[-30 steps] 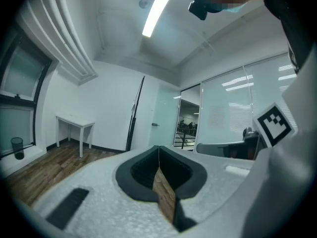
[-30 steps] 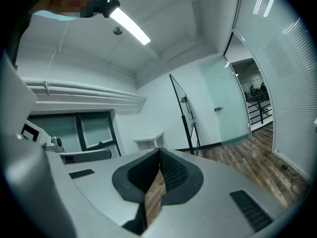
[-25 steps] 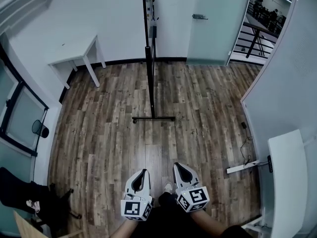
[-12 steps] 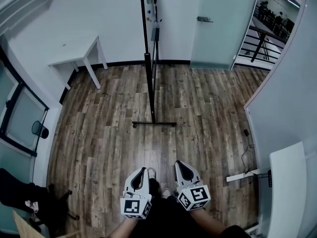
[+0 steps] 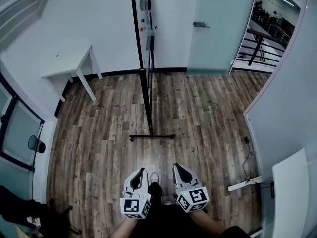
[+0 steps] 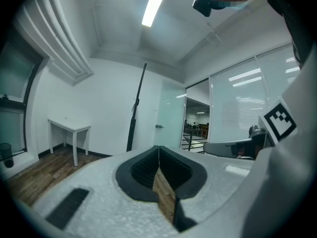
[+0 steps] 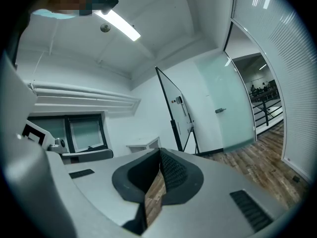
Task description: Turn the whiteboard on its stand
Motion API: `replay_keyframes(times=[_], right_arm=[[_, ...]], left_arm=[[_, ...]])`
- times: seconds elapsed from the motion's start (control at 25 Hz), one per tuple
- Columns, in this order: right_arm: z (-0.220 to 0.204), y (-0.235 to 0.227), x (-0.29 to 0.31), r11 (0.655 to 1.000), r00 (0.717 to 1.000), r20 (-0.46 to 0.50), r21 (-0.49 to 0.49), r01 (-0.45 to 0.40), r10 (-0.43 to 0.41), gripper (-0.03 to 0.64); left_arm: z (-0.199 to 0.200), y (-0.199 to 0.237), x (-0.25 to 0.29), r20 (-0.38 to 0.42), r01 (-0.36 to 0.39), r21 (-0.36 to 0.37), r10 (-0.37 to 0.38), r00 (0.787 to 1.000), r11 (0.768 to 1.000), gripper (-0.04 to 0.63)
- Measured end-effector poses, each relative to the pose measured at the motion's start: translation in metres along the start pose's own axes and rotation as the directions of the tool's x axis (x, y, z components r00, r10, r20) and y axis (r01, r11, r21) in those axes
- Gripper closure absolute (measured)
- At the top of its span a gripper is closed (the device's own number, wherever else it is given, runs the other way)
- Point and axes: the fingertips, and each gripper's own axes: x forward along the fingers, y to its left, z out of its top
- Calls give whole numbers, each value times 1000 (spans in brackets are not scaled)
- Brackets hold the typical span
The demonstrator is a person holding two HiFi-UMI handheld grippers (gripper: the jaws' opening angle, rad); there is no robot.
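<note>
The whiteboard (image 5: pixel 134 29) stands edge-on ahead of me on a black stand (image 5: pixel 147 103) whose foot bar (image 5: pixel 151 136) rests on the wood floor. It shows as a thin dark line in the left gripper view (image 6: pixel 137 103) and as a tilted white panel in the right gripper view (image 7: pixel 174 108). My left gripper (image 5: pixel 140 171) and right gripper (image 5: pixel 179 167) hang side by side low in the head view, well short of the stand. Both are shut with nothing between their jaws.
A small white table (image 5: pixel 69 66) stands against the left wall. A frosted glass door (image 5: pixel 218 24) is at the back right, with a railing (image 5: pixel 262 41) beyond. A white desk edge (image 5: pixel 290 192) and a power strip (image 5: pixel 245 185) lie at the right.
The view has shifted: the stand's foot bar sits lower in the head view now and the board looks taller. Both grippers keep their pose, still shut.
</note>
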Motion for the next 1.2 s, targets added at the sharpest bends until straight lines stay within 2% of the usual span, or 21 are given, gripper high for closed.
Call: replay_keyframes(times=[0.36, 0.48, 0.8, 1.2], right_arm=[[32, -29, 89, 1000, 1000, 14, -15, 23, -22, 604], [40, -41, 116, 999, 999, 11, -9, 48, -47, 604], [44, -65, 175, 996, 996, -5, 0, 86, -86, 604], [42, -90, 238, 992, 992, -27, 17, 124, -123, 604]], left_arm=[[23, 43, 102, 10, 25, 11, -25, 1000, 1000, 578], [28, 60, 131, 6, 11, 27, -11, 1000, 1000, 578], [30, 104, 209, 14, -12, 45, 11, 1000, 999, 577], [17, 144, 306, -23, 23, 53, -22, 999, 998, 575]])
